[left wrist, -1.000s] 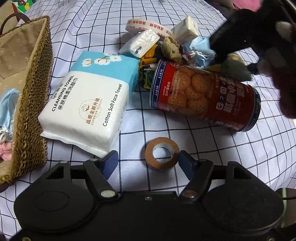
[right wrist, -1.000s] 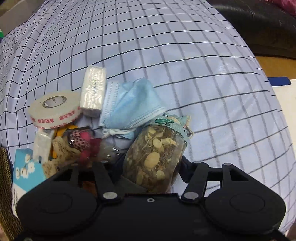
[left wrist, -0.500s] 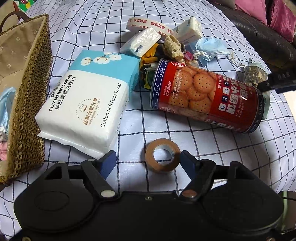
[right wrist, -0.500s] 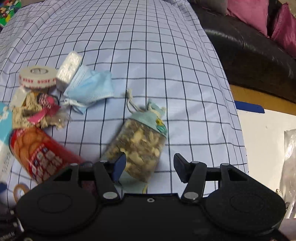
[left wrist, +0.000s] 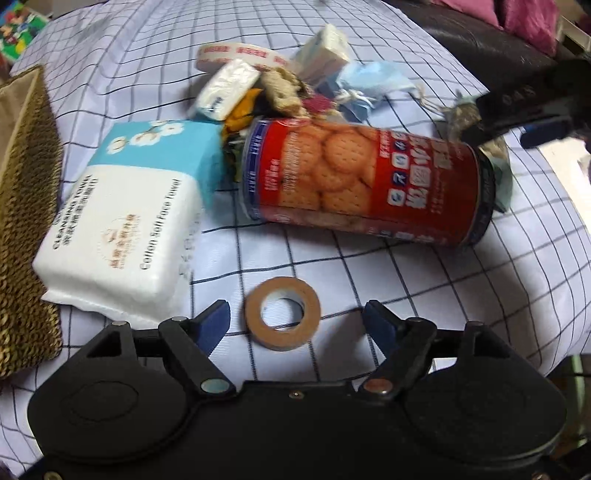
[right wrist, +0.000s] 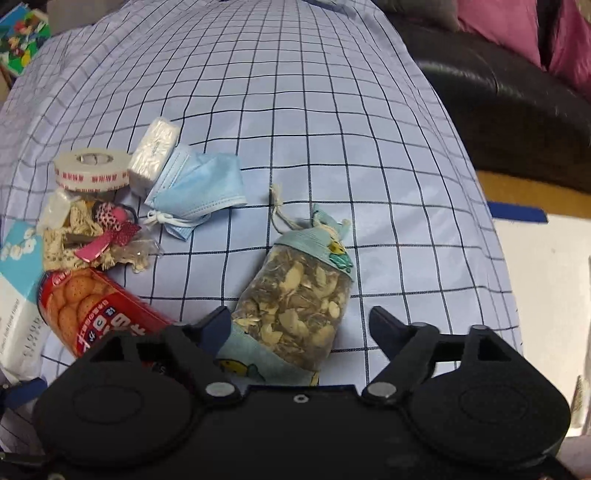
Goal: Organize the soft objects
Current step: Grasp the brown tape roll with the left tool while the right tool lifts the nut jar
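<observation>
Sachet (right wrist: 295, 306) lying loose between wide, just-opened right gripper (right wrist: 299, 325) jaws: light, squashy, best pinched mid-body. Left gripper (left wrist: 295, 317) wide, just opened, straddling tape (left wrist: 282, 318).

This looks like a home living room. A dark leather sofa (right wrist: 517, 92) with pink cushions (right wrist: 498, 26) stands just beyond a bench spread with a pale blue checked cloth (right wrist: 295, 92). Household odds and ends lie on the cloth: a pack of cotton face towels (left wrist: 125, 236), a red biscuit tin (left wrist: 365, 184), a blue face mask (right wrist: 199, 188), rolls of tape. A woven straw basket (left wrist: 26, 221) sits at one edge.
</observation>
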Demonstrator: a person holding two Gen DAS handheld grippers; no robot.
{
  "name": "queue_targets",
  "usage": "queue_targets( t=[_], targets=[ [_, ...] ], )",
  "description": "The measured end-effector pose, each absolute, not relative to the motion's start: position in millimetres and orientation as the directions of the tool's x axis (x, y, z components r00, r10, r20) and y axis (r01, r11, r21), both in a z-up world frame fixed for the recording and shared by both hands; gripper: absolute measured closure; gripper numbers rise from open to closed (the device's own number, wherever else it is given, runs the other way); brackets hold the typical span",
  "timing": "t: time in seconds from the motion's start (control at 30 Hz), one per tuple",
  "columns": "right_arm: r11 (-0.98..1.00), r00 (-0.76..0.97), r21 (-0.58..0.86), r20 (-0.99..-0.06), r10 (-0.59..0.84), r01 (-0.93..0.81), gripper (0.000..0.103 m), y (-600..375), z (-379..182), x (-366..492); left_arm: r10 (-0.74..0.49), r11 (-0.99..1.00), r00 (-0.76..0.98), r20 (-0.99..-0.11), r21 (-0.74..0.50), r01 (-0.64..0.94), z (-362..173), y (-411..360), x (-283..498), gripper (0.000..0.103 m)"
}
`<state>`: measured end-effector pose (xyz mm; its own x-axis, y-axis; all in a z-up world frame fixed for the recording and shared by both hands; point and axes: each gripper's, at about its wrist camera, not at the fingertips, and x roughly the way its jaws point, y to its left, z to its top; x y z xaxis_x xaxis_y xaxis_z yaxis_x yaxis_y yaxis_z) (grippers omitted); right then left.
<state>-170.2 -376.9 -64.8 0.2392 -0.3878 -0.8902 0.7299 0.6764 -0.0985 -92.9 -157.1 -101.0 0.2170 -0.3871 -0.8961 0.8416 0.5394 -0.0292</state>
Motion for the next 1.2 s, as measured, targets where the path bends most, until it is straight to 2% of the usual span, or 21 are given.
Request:
queue_targets(
  t=[0.13,0.2,0.33,0.4,0.43,0.47,0.5,0.57,0.67,0.8,1.2],
  targets=[
    [0.666,0.217,-0.124,-0.888,-0.405,0.736,0.02,-375,-71,-163,-0.384,0.551,0.22,-0.897,-0.031,0.834,-104,-162,-93,0.025],
    [0.653,0.21,-0.108,-0.897,-0.39,0.75,0.02,-378,-74,-161,-0.388,0.56,0.21,-0.897,-0.048,0.827,-103,-162,-89,0.021],
    [0.632,0.204,-0.071,-0.914,-0.352,0.772,0.022,-384,-82,-158,-0.381,0.573,0.192,-0.904,-0.068,0.816,-108,-164,-84,0.021],
    [0.628,0.2,-0.067,-0.917,-0.345,0.775,0.026,-386,-84,-157,-0.383,0.572,0.188,-0.904,-0.072,0.817,-107,-163,-84,0.033],
    [0.63,0.202,-0.059,-0.92,-0.335,0.774,0.034,-387,-85,-158,-0.386,0.572,0.183,-0.904,-0.079,0.816,-106,-163,-83,0.038],
    [0.633,0.203,-0.049,-0.926,-0.319,0.773,0.041,-388,-86,-158,-0.391,0.572,0.181,-0.902,-0.084,0.816,-104,-161,-83,0.05],
    [0.63,0.2,-0.049,-0.927,-0.318,0.775,0.044,-390,-86,-158,-0.399,0.571,0.178,-0.9,-0.092,0.816,-102,-159,-82,0.06],
    [0.628,0.204,-0.042,-0.927,-0.314,0.777,0.054,-391,-83,-160,-0.415,0.566,0.155,-0.896,-0.121,0.815,-98,-156,-81,0.061],
    [0.629,0.216,-0.027,-0.927,-0.306,0.777,0.063,-393,-77,-165,-0.428,0.571,0.134,-0.894,-0.152,0.806,-95,-151,-81,0.061],
    [0.623,0.233,-0.006,-0.925,-0.301,0.782,0.065,-395,-68,-173,-0.43,0.568,0.188,-0.883,-0.103,0.816,-85,-148,-89,0.061],
    [0.57,0.337,0.076,-0.866,-0.369,0.818,0.065,-402,-14,-198,-0.465,0.594,0.251,-0.849,-0.089,0.8,-52,-136,-92,0.061]
  ],
)
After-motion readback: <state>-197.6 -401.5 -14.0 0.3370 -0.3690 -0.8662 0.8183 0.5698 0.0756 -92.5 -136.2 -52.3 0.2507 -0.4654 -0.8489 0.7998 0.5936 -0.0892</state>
